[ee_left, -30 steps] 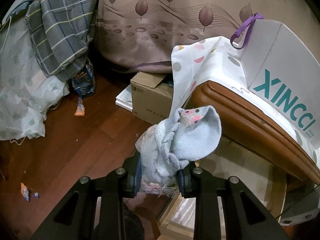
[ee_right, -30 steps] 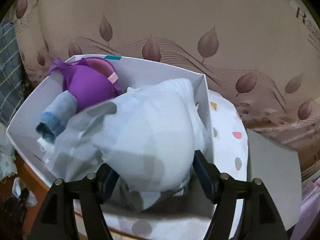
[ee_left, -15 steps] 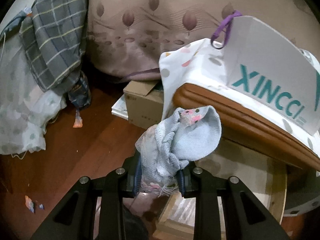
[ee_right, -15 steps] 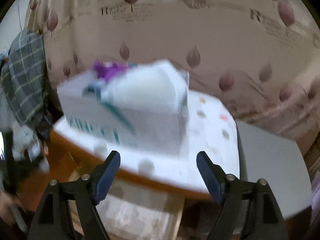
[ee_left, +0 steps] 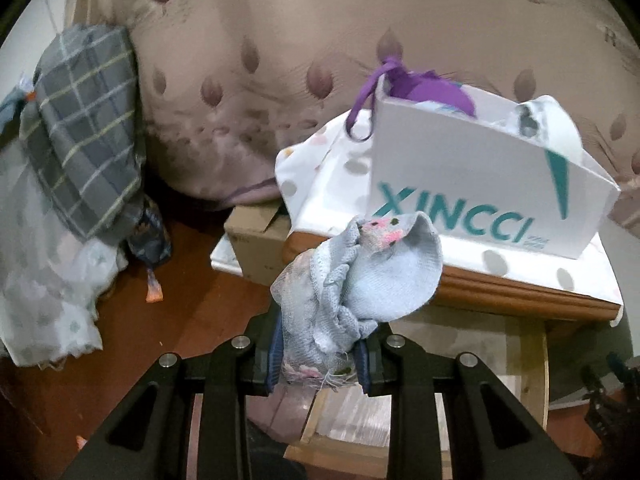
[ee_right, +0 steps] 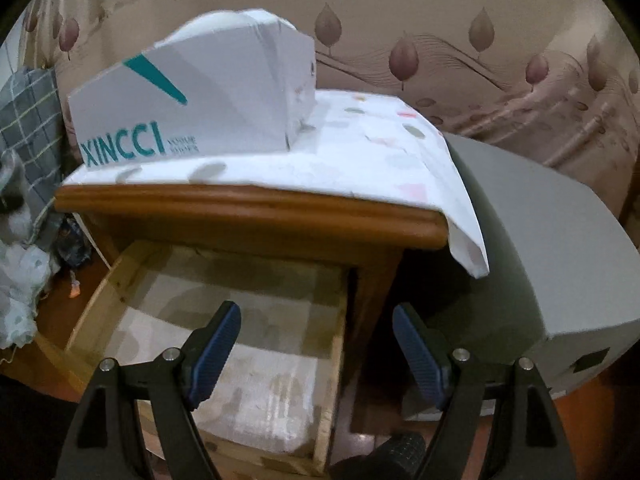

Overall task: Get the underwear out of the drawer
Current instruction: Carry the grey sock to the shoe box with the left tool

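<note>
In the left wrist view, a plaid cloth [ee_left: 86, 132] hung at the far left over pale bedding, above a wooden floor [ee_left: 132, 320]. A cardboard box [ee_left: 256, 240] sat on the floor beside the nightstand [ee_left: 520, 292]. The left gripper [ee_left: 318, 354] had its jaws nearly closed, clamped on a bunched pale-blue underwear [ee_left: 360, 280], which was held in the air in front of the nightstand's edge and above the drawer. On the tabletop, over a dotted cloth [ee_left: 320, 184], stood a white XINCCI box [ee_left: 480, 184] with a purple garment [ee_left: 428, 88] and a pale one showing above its rim.

In the right wrist view, the same box [ee_right: 200, 96] stood at the left of the tabletop on the dotted cloth [ee_right: 380, 152]. Below the wooden edge, the drawer [ee_right: 96, 292] was pulled out, its lined bottom bare where it could be seen. The right gripper [ee_right: 316, 344] hung over the drawer's right part with its jaws spread wide and nothing between them; they had just been opening. To the right stood a grey case [ee_right: 560, 260] against the nightstand's side.
</note>
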Tool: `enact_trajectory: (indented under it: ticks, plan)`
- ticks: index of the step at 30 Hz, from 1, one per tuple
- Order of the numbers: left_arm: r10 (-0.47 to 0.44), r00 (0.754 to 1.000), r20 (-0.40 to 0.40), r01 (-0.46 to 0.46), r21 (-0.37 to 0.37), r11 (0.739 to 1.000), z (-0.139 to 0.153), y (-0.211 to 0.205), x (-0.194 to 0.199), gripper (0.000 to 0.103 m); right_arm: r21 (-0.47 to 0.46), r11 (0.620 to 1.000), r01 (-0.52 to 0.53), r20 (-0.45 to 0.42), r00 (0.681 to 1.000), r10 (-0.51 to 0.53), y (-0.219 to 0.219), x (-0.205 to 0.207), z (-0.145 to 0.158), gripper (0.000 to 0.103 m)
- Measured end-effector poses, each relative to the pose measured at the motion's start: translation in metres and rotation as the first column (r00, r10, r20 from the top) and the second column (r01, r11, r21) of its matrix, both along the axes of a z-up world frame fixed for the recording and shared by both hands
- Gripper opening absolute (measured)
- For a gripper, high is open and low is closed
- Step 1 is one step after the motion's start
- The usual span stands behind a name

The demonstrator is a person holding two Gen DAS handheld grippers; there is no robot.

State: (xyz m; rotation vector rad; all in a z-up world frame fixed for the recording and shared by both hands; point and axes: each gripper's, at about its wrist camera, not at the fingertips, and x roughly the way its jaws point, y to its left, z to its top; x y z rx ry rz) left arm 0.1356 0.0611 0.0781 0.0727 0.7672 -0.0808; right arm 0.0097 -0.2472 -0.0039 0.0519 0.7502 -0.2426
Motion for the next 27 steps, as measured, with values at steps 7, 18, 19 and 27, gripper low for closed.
enact_trajectory:
  ticks: [7, 18, 19, 27]
  plan:
    - [-0.071, 0.997, 0.031, 0.071, 0.017, 0.997, 0.036, -0.034, -0.002, 0.026, 0.044, 0.999, -0.027, 0.04, 0.999, 0.025, 0.0, -0.001, 0.003, 0.08]
    - [-0.17, 0.982, 0.082, 0.17, 0.006, 0.985, 0.096, -0.072, 0.032, 0.026, 0.169, 0.985, 0.021, 0.009, 1.0, -0.023, -0.017, 0.003, -0.005, 0.08]
    - [-0.177, 0.98, 0.088, 0.177, 0.007, 0.984, 0.102, -0.075, 0.036, 0.026, 0.176, 0.984, 0.022, 0.016, 1.0, -0.025, -0.018, 0.003, -0.004, 0.08]
    - [-0.219, 0.974, 0.063, 0.221, -0.038, 0.975, 0.134, -0.103, 0.091, 0.026, 0.18, 0.984, 0.006, 0.02, 1.0, -0.009, -0.015, 0.008, -0.004, 0.08]
